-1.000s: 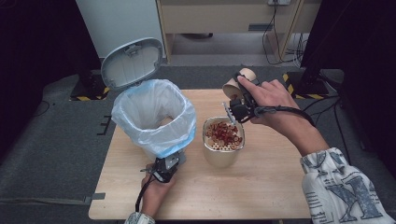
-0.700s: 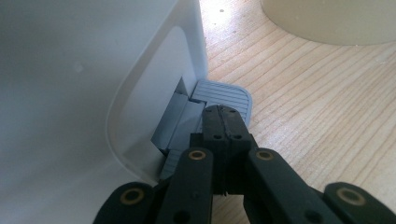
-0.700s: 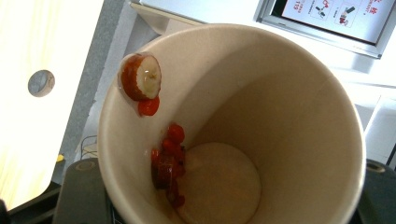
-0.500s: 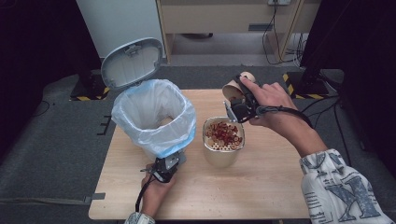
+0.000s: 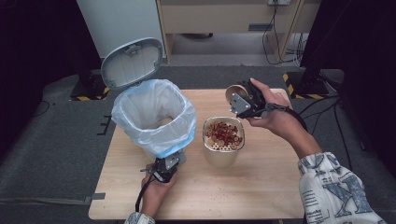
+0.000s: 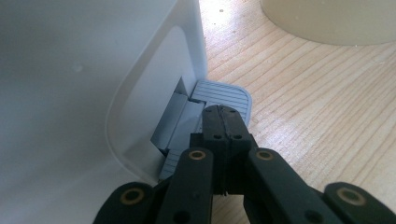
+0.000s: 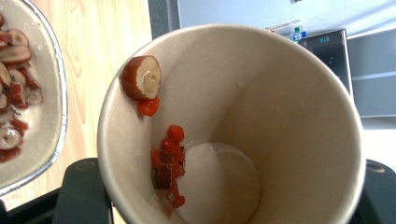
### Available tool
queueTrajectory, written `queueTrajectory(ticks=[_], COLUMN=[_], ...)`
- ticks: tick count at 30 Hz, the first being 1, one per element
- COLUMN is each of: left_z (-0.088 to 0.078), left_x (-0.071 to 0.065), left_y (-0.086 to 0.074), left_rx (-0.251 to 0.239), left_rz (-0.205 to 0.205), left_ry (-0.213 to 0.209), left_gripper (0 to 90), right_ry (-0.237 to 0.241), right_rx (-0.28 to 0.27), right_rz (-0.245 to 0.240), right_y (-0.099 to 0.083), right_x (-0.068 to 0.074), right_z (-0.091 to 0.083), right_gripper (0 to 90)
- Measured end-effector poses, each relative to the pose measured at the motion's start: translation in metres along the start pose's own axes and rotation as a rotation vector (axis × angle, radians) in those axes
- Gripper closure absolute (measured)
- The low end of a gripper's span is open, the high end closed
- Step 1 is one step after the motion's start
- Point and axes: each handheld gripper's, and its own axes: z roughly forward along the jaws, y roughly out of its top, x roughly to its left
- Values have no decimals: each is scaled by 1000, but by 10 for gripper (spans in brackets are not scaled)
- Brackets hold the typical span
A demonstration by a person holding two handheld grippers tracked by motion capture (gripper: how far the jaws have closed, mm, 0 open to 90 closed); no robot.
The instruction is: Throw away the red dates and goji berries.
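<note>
In the tilted paper cup [image 7: 261,116], a few red fruit slices [image 7: 167,163] cling

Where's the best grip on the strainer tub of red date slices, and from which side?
Take the strainer tub by its top rim, coming straight down from above, probably on the side nearest the person. It stands upright and open-topped, the bin crowds its left, and the slices sit inside, away from that rim.

Beyond the wooden table [image 5: 261,186], a white cabinet [image 5: 119,23] stands at about eleven o'clock, with a wooden shelf unit [image 5: 224,16] at twelve. Cables [image 5: 280,32] trail over the grey floor [image 5: 51,140] toward one o'clock. Yellow-black hazard tape [image 5: 299,91] marks dark stand bases at two and ten o'clock.
</note>
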Motion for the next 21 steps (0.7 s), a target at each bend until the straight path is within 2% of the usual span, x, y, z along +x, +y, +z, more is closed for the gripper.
queueTrajectory(ticks=[5, 9, 13, 18, 19, 21], left_z=[0, 0, 0, 0, -1, -1], left_x=[0, 0, 0, 0, 1, 1], left_y=[0, 0, 0, 0, 0, 0], left_rx=[-1, -1, 0, -1, 8, 8], left_rz=[-2, -2, -1, -2, 8, 7], left_ry=[-3, -2, -2, -2, 1, 0], left_gripper=[895, 895, 895, 895, 894, 894], right_ry=[20, 34, 38, 49, 55, 55], right_rx=[-24, -23, -25, -34, -34, -29], right_rz=[77, 117, 136, 201, 218, 230], right_y=[-6, -10, -12, -18, -20, -21], right_x=[2, 4, 3, 0, 0, 0], right_z=[3, 6, 6, 5, 5, 5], right_gripper=[316, 316, 315, 314, 314, 314])
